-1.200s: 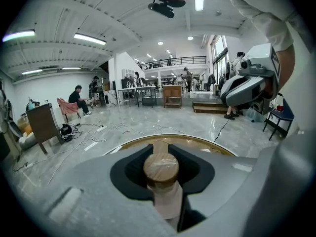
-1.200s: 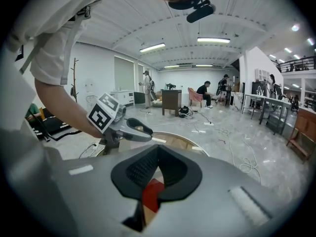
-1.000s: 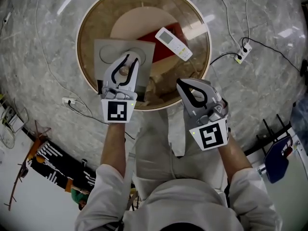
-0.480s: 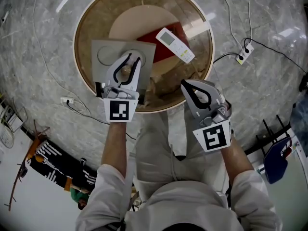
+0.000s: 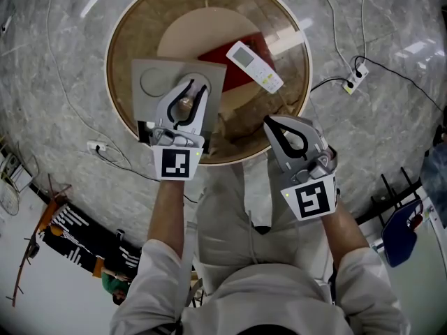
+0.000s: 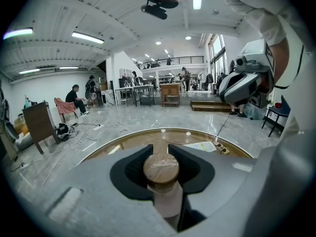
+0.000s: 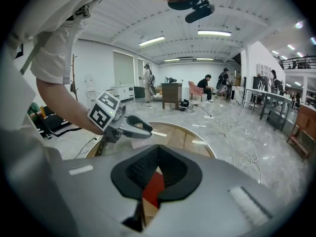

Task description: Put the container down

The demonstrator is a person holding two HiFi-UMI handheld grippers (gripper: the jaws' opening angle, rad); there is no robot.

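The container [image 5: 185,105] is a small pale jar with a round wooden lid [image 6: 161,168]. My left gripper [image 5: 193,84] is shut on it, one jaw on each side of the jar just under the lid. It hangs over a grey square board [image 5: 155,82] on the near left of the round glass-topped table [image 5: 133,19]. Whether the jar's base touches the board is hidden by the gripper. My right gripper [image 5: 269,120] is shut with nothing in it, over the table's near right rim. In its own view the right gripper [image 7: 158,147] has its tips together.
A white remote control [image 5: 255,66] lies on a red sheet [image 5: 236,74] at the table's middle right. Crumpled brown paper [image 5: 241,121] sits near the front rim. Cables and a power strip [image 5: 351,76] lie on the marble floor around the table.
Almost nothing. Both grippers have drifted slightly toward me, and the left one still holds the jar over the grey board.
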